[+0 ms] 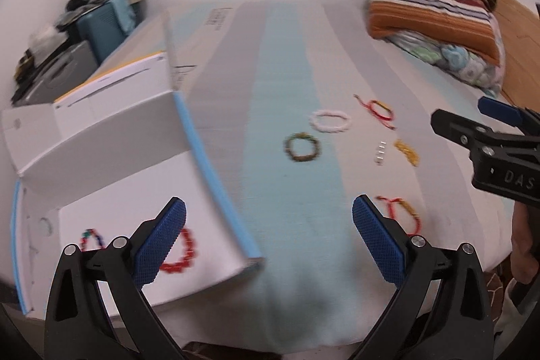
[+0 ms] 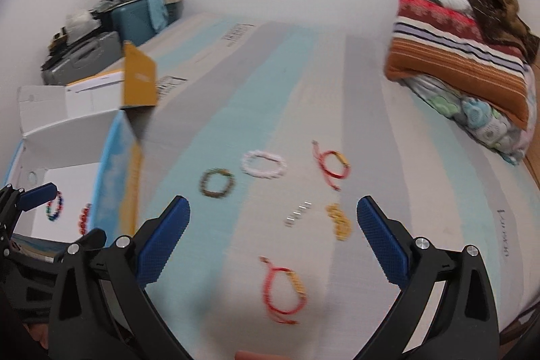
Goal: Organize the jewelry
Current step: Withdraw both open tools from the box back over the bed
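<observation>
Left gripper [image 1: 269, 237] fills the bottom of its own view, jaws wide apart, nothing between them. Under its left finger sits the white box [image 1: 209, 191], open, with two pieces already inside: a red bead bracelet [image 1: 184, 253] and a multicoloured bead bracelet [image 1: 91, 238], both partly hidden by the finger. On the bed [image 1: 293, 218] (striped sheet) the rest is unsorted: a red-and-gold cord bracelet [image 1: 403, 211] just beside the right finger, a dark bead bracelet [image 1: 302, 148], a white bead bracelet [image 1: 330, 120], a second red cord bracelet [image 1: 376, 108], a gold chain [image 1: 406, 151], a short row of silver pieces [image 1: 379, 152]. Right gripper [image 1: 472, 130] pokes in from the right edge.

Right wrist view: right gripper [image 2: 273, 240] also has its jaws fully apart and empty. Nearest it is the red-and-gold cord bracelet [image 2: 285, 291], low between the fingers but not touched. Further out are the gold chain [image 2: 339, 221], silver pieces [image 2: 297, 213], dark bead bracelet [image 2: 217, 183], white bead bracelet [image 2: 264, 164], second red cord bracelet [image 2: 332, 164]. Box [image 2: 118, 150] at left shows the same two bracelets inside.

My read: two of eight in, six still on the bed, so early. Both views are motion-blurred.
</observation>
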Motion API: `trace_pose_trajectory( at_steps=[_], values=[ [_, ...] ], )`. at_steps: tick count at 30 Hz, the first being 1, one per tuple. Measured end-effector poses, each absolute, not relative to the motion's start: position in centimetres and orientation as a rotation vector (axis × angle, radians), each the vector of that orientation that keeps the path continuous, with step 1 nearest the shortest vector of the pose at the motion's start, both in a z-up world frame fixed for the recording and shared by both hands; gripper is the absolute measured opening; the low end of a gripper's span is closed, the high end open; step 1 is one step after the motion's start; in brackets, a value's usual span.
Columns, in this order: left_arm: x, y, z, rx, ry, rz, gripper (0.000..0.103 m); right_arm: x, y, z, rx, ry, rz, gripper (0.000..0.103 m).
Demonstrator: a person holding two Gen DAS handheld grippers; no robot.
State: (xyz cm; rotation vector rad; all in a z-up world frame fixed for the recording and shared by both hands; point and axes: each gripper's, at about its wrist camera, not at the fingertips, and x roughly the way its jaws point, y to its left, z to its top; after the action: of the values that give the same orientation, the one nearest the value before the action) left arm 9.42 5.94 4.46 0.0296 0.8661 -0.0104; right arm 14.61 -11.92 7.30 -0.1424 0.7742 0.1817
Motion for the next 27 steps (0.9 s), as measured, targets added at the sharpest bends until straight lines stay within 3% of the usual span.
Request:
trace_pose_trajectory(
  at_steps=[11,27],
  values=[
    [12.2,-3.0,0.8,0.101,0.914,-0.124,0.097,16.8,-18.9,4.6,-0.1,0.821,0.107,0.095],
    [16.0,-5.5,-7.3,0.047,0.983,-0.18,0.097,22.2,-21.4,-3.7,-0.041,0.928,0.078,0.095]
  ],
)
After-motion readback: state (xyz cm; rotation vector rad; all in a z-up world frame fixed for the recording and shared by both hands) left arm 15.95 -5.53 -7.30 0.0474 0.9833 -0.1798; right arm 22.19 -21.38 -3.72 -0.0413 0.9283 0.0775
